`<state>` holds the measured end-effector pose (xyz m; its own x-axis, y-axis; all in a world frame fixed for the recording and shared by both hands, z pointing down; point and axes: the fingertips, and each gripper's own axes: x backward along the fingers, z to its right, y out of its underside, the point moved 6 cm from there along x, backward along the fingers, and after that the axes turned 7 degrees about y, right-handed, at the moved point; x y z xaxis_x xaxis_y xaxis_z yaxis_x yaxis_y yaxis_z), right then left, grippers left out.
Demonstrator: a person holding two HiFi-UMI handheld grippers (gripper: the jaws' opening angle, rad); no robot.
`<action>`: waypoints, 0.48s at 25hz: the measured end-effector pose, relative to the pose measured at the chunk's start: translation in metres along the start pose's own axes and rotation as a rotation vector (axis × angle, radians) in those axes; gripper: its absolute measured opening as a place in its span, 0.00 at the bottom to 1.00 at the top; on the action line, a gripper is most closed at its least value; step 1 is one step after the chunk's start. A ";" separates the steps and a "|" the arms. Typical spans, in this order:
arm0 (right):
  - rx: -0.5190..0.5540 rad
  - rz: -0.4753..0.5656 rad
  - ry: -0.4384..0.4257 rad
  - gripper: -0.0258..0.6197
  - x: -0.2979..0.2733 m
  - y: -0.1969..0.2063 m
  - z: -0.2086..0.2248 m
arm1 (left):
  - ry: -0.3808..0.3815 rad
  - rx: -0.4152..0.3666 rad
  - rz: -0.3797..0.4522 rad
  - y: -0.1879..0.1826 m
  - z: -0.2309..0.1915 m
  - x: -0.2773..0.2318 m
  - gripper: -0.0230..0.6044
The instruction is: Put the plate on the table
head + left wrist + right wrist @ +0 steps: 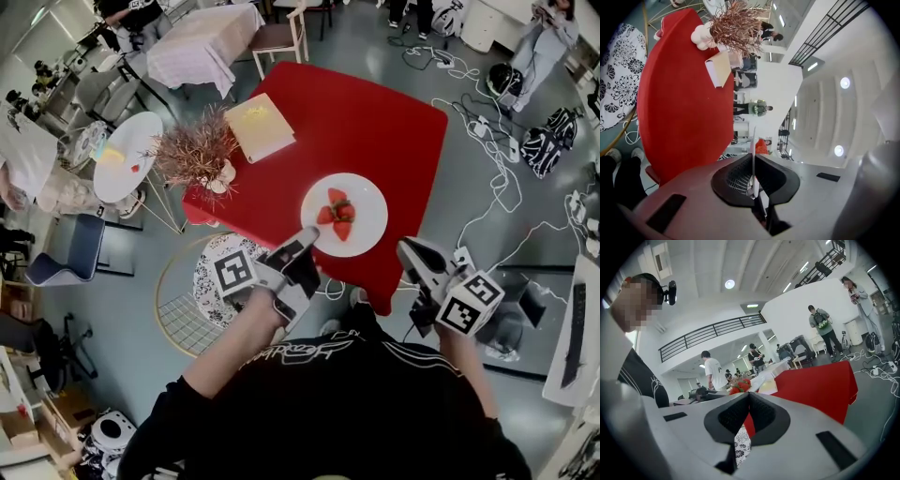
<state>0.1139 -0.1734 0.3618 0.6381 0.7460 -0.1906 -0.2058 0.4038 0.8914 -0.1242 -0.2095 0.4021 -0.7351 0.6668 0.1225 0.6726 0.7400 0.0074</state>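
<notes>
A white plate [367, 201] with red strawberries [337, 217] on it is over the near part of the red table [375, 122]. My left gripper [305, 246] is shut on the plate's near-left rim. In the left gripper view the thin rim [753, 145] runs edge-on between the pads of the left gripper [753, 158], with a strawberry [761, 146] beyond. I cannot tell whether the plate rests on the red table [684, 103] or hangs just above it. My right gripper [412, 253] is off the table's near-right corner, shut and empty. In its own view the right gripper [749, 397] has its pads together.
A cream book [260, 127] and a dried plant in a white vase [197, 155] stand on the table's left side. A round wire stool with a patterned cushion [202, 281] is near left. Cables [487, 141] lie on the floor at right. People stand at the back.
</notes>
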 end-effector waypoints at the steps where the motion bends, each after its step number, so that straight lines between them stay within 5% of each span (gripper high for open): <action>1: -0.003 -0.003 -0.001 0.05 -0.001 -0.001 0.005 | 0.000 -0.001 0.007 -0.001 -0.001 -0.005 0.06; 12: -0.040 -0.037 -0.004 0.05 -0.012 -0.013 0.062 | -0.066 -0.021 0.089 -0.022 -0.047 -0.055 0.07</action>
<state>0.1547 -0.2201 0.3775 0.6488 0.7279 -0.2219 -0.2114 0.4525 0.8664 -0.0949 -0.2663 0.4415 -0.6759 0.7347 0.0582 0.7366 0.6760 0.0206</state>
